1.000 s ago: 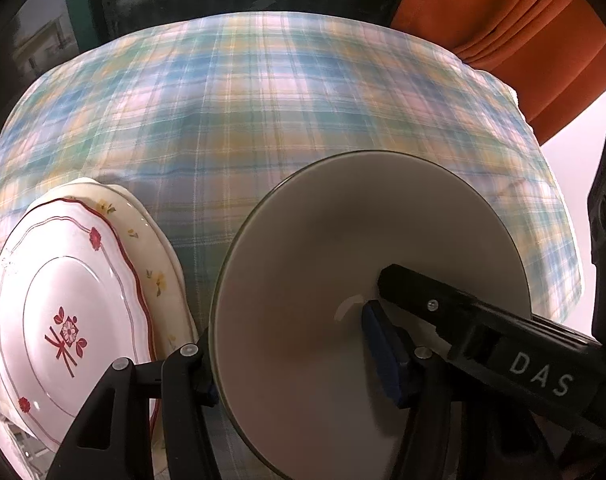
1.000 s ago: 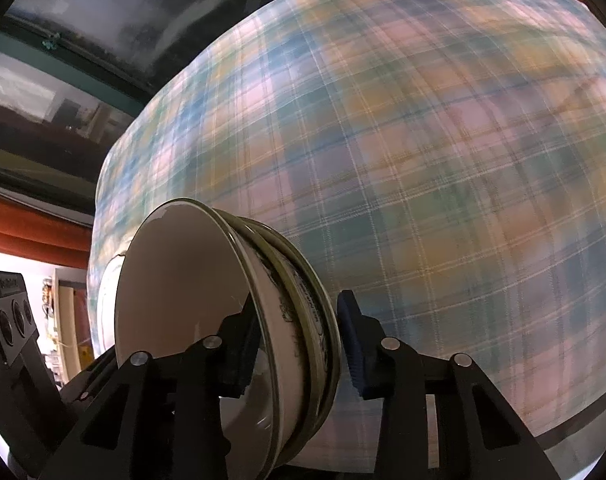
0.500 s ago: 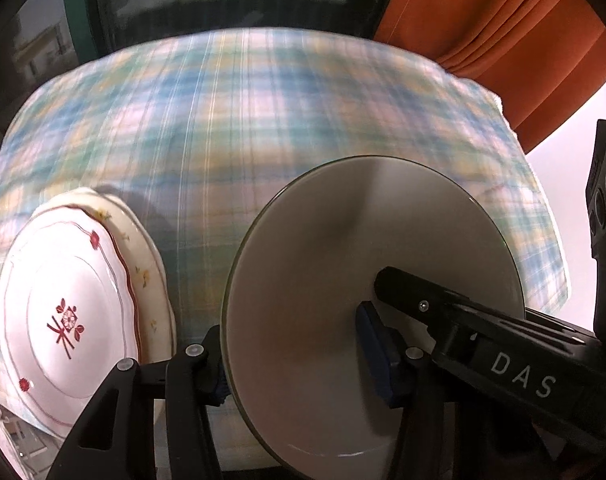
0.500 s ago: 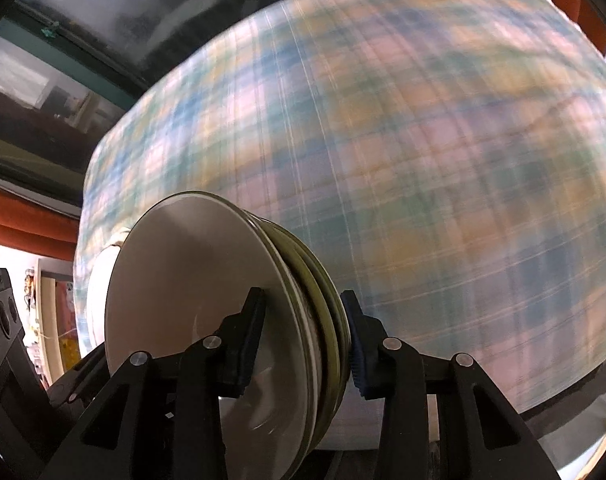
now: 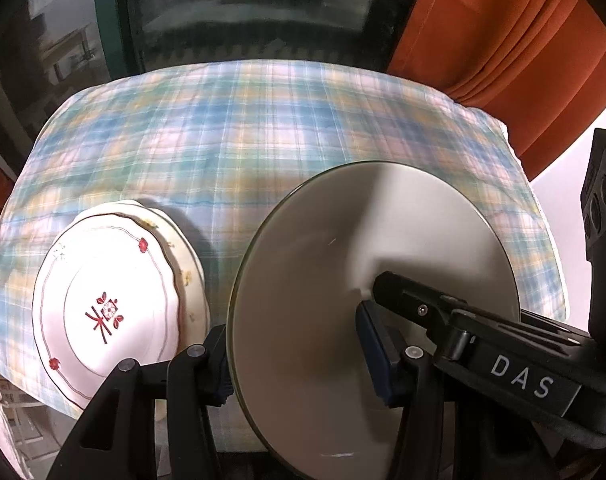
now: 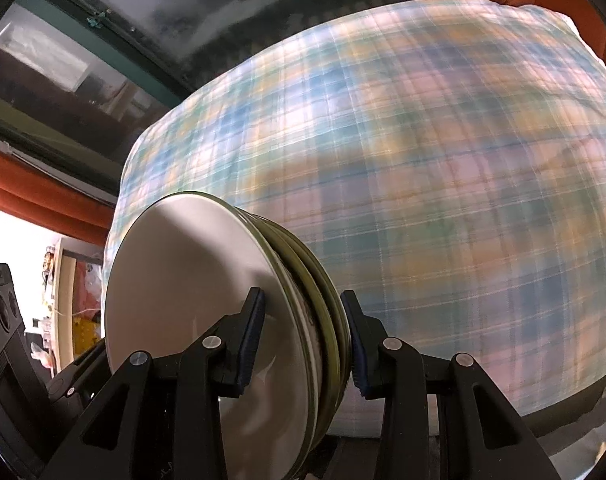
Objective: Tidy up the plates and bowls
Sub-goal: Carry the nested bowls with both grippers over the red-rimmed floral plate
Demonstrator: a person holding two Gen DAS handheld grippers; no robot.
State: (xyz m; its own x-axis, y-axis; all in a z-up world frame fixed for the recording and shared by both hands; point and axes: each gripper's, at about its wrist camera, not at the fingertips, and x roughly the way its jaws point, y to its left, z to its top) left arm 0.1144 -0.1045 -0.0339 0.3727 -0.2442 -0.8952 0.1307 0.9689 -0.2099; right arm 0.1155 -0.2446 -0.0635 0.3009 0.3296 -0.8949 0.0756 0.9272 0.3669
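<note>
Both grippers hold one stack of green-rimmed bowls above the plaid-covered table. My left gripper is shut on the stack's rim. My right gripper is shut on the same stack from the other side, and its black finger shows in the left wrist view. The stack is tilted, its white inside facing the cameras. A stack of white plates with red flowers lies on the table left of the bowls.
A dark window and orange curtains stand behind the table. The table's far edge and right corner are in view. Shelves with clutter show at the far left of the right wrist view.
Both grippers have lifted the bowl stack and drawn back from the table. The table and the flowered plates look smaller and farther. The stack has tilted more edge-on in the right wrist view.
</note>
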